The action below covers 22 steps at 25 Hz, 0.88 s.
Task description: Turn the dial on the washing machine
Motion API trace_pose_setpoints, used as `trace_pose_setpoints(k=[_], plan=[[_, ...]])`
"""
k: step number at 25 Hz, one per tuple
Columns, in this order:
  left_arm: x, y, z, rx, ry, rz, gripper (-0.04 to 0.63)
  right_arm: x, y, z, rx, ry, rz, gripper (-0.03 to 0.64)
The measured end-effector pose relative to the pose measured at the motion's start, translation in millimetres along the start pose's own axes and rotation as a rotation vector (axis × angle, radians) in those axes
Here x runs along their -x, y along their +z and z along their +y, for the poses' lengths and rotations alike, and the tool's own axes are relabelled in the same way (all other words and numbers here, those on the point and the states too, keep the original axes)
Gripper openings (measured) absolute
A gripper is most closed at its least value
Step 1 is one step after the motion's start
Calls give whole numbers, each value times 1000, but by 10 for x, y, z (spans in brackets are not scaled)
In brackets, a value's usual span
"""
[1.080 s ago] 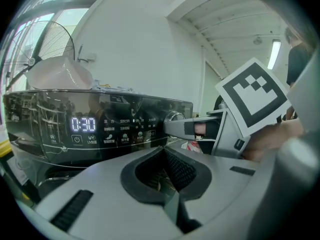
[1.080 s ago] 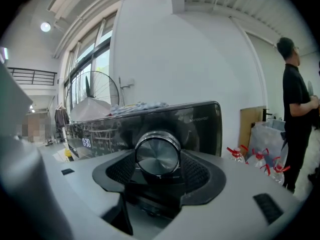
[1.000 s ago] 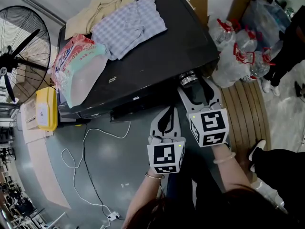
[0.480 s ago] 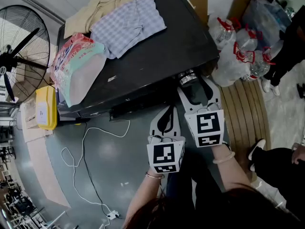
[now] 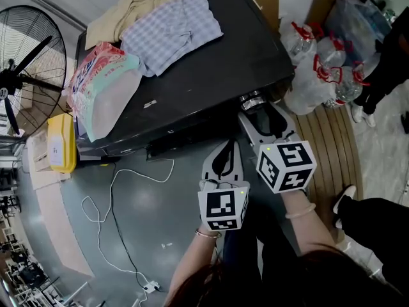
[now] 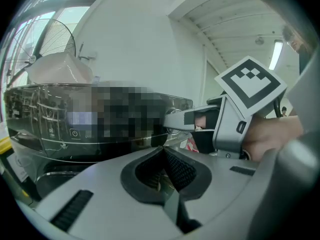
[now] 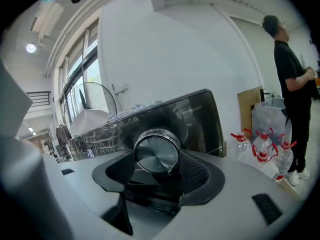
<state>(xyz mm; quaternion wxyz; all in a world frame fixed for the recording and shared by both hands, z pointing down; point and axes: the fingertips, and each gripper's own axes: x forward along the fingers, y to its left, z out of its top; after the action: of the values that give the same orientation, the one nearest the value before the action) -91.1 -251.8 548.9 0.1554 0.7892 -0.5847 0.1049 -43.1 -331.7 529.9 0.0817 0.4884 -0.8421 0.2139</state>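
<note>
One dial, clamped at its rim by the right gripper

One dial sticks out of the front panel at the right end of the washing machine. The right gripper is closed on it, its ribbed pads pressing opposite sides of the rim. The dial looks like brushed metal: stiff, smooth and probably a little slippery, so the hold belongs on the rim, square across its width, never on the flat face. It is fixed to the panel and should only spin on its own axis, likely with light resistance, so a roll of the wrist rather than a pull or push seems right. Too loose a squeeze could let the pads skate round the rim.

The left gripper hangs just beside the right one in front of the machine, clenched on nothing.

By count: one machine, one dial, two grippers. On the lid lie two garments, one beige and one checked, and one bag. Off to the sides are one fan, one yellow box, one cable on the floor, and at least three bottles
</note>
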Motion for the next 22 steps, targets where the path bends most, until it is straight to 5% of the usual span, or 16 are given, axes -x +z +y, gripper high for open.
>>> trace_pose_setpoints(k=[9, 18, 22], plan=[[12, 12, 18, -3, 11, -6, 14, 12, 15, 0, 29, -1, -10, 299], [21, -1, 28, 0, 23, -5, 14, 37, 86, 84, 424, -41, -3, 308], [18, -12, -1, -5, 16, -1, 14, 39, 61, 91, 465, -52, -6, 296]])
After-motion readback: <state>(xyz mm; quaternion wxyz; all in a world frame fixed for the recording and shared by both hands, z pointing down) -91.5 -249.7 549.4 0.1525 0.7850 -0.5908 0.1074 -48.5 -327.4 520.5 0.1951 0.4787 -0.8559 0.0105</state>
